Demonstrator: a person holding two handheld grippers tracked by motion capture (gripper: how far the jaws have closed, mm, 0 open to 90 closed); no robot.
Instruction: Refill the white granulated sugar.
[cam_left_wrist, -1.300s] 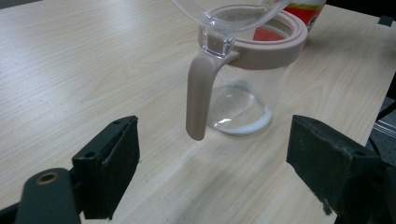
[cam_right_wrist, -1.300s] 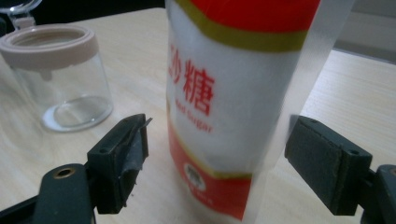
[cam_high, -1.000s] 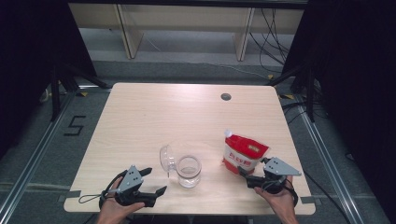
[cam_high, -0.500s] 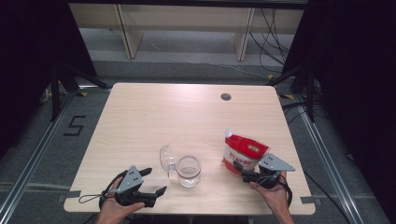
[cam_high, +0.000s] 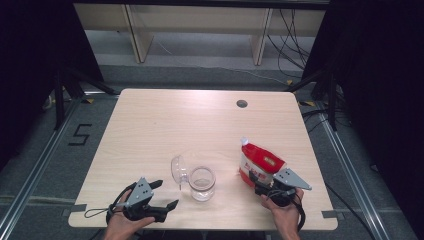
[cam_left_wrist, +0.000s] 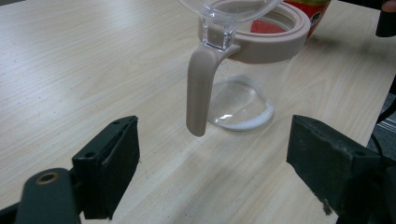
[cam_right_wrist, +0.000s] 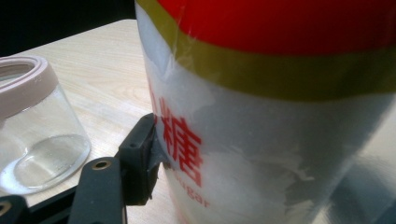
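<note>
A red and white sugar bag (cam_high: 260, 162) stands upright at the table's front right. My right gripper (cam_high: 258, 186) is at its base; the jaws have just been closing with the bag (cam_right_wrist: 280, 116) between them. One fingertip (cam_right_wrist: 140, 158) presses its side, and the bag hides the other. A clear glass jar (cam_high: 202, 182) with a pinkish rim stands to the bag's left, its lid (cam_high: 177, 169) swung open. My left gripper (cam_high: 167, 193) lies open near the front edge, pointing at the jar (cam_left_wrist: 247, 88) with nothing between its jaws.
The light wooden table (cam_high: 200, 130) has a round cable hole (cam_high: 242, 104) near its far edge. Dark curtains and metal stands flank the table, and cables run along the floor behind it.
My right gripper has edged in toward the bag's base and its jaws have narrowed onto it. The left gripper, jar and bag stay where they were.
</note>
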